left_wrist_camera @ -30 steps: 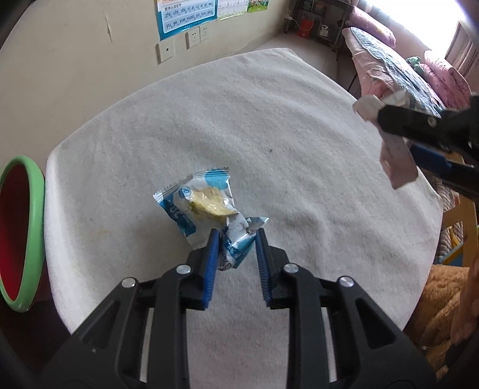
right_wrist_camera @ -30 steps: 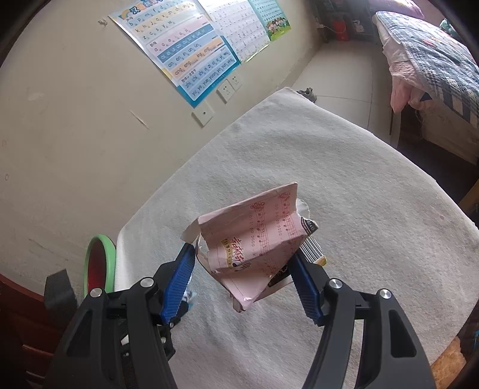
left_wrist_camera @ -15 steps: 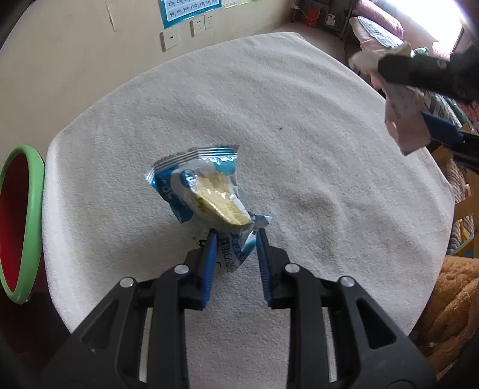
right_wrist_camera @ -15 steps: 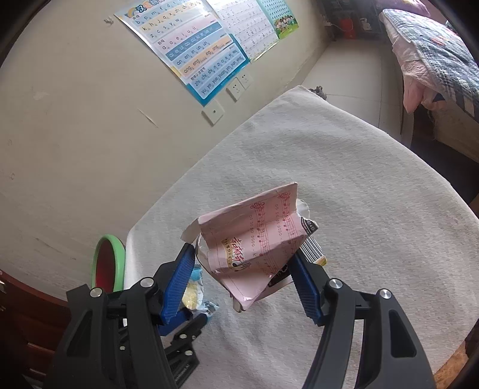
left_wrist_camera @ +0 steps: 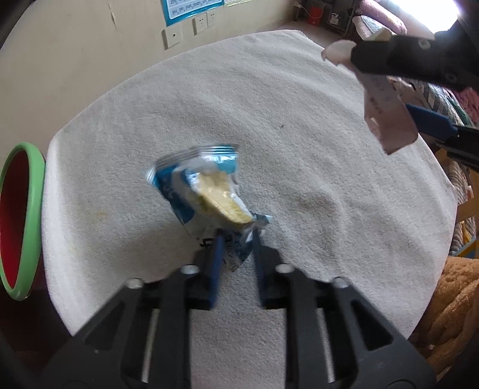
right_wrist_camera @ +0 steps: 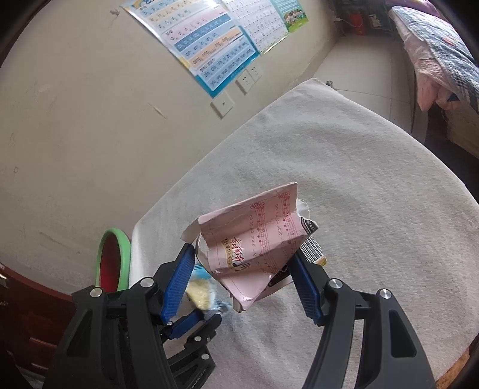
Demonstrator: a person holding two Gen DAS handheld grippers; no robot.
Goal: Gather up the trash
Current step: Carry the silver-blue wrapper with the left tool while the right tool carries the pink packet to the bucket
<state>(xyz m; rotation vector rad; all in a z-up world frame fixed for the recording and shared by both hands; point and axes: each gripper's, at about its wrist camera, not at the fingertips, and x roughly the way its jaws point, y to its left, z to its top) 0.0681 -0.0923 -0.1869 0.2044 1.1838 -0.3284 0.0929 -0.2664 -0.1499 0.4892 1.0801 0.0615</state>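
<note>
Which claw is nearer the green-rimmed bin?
Left. The left claw sits beside the bin, closing on the blue wrapper; the right claw is farther.

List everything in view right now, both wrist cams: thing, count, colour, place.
snack wrapper: 1, blue and white with yellow contents, lifted over the table's near part, its end between the left tongs' pads
pink carton: 1, pink, crumpled, between the right tongs' pads above the table
table: 1, covered in white towelling cloth, centre
bin: 1, green rim, red inside, beside the table's left edge
wall charts: several, blue and white, on the beige wall
wall sockets: a few, white, under the charts
bed: 1, pink and checked bedding, far right
plush thing: 1, orange-brown, lower right
left tongs: 1, black with blue pads, closing on the snack wrapper
right tongs: 1, black with blue pads, gripping the pink carton
</note>
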